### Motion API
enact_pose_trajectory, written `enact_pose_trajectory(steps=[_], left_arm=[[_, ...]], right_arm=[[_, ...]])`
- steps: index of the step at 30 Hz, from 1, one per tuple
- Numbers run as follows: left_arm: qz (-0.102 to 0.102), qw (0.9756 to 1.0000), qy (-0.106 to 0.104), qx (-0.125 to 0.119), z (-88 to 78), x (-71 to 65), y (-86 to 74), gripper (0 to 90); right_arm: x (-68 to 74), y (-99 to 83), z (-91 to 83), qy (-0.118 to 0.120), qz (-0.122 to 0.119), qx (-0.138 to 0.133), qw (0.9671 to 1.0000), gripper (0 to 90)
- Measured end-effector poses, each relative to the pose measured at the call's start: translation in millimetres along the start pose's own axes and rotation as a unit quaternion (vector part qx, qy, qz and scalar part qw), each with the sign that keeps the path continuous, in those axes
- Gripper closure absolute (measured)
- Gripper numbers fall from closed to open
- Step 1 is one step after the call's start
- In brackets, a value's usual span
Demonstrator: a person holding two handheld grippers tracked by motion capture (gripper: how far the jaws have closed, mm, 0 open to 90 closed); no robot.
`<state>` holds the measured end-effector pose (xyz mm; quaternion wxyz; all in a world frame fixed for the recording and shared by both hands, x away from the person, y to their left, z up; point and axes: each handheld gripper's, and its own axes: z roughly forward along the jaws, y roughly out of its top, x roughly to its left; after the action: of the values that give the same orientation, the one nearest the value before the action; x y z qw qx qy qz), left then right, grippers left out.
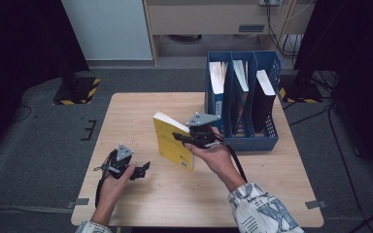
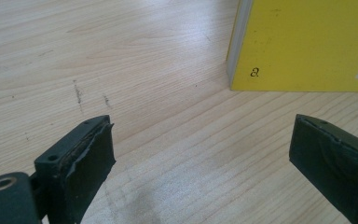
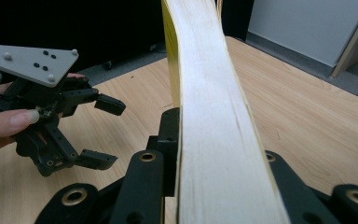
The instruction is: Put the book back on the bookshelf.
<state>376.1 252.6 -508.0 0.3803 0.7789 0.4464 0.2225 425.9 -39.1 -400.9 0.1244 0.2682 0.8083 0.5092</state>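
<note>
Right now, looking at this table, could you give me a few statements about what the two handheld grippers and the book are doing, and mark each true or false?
1. The right gripper is clamped on a yellow book. True.
2. The book lies flat on the table. False: it stands upright on its lower edge.
3. The left gripper holds nothing, its jaws spread apart. True.
4. The blue file rack is empty. False: books or folders stand in its compartments.
5. The left gripper is touching the book. False: it sits apart from the book, with bare table between them.
</note>
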Motion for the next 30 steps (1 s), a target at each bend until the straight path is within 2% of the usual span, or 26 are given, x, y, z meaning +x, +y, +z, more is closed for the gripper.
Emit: enact_pose_trajectory(steps=[5, 6, 11, 16, 18, 24, 28, 30], left_arm=[[-0.003, 1.0000, 0.002, 0.003, 0.2, 1.3, -0.9, 5.9], [-0.004, 1.0000, 0.003, 0.006, -0.1, 1.9, -1.2, 5.9], [-0.006, 0.9999, 0.003, 0.011, 0.7, 2.4, -2.1, 6.0], [-0.010, 0.9996, 0.010, 0.025, 1.9, 4.1, -4.1, 6.0], [-0.014, 0.9993, 0.013, 0.034, 3.1, 5.1, -5.6, 6.0], [-0.020, 0.9981, 0.017, 0.055, 6.4, 6.4, -8.8, 6.0], [-0.028, 0.9979, 0.028, 0.051, 5.4, 7.8, -8.6, 6.8], [-0.033, 0.9973, 0.031, 0.057, 5.9, 8.9, -9.4, 6.7]], right_arm=[[-2.7, 0.7, 0.2, -0.005, 0.012, -0.001, 0.9999, 75.1], [-4.6, 1.0, 0.0, -0.007, 0.027, -0.001, 0.9996, 75.1], [-7.4, 0.8, -3.0, 0.002, 0.060, -0.003, 0.9982, 75.2], [-12.1, -1.4, -9.1, 0.008, 0.095, -0.014, 0.9953, 75.2], [-14.4, -2.3, -12.6, 0.008, 0.109, -0.019, 0.9938, 75.2], [-20.7, -4.7, -27.3, -0.001, 0.128, -0.034, 0.9912, 75.3], [-26.6, -10.7, -39.4, -0.006, 0.143, -0.038, 0.9890, 75.2], [-28.7, -14.2, -45.9, -0.009, 0.150, -0.041, 0.9878, 75.2]])
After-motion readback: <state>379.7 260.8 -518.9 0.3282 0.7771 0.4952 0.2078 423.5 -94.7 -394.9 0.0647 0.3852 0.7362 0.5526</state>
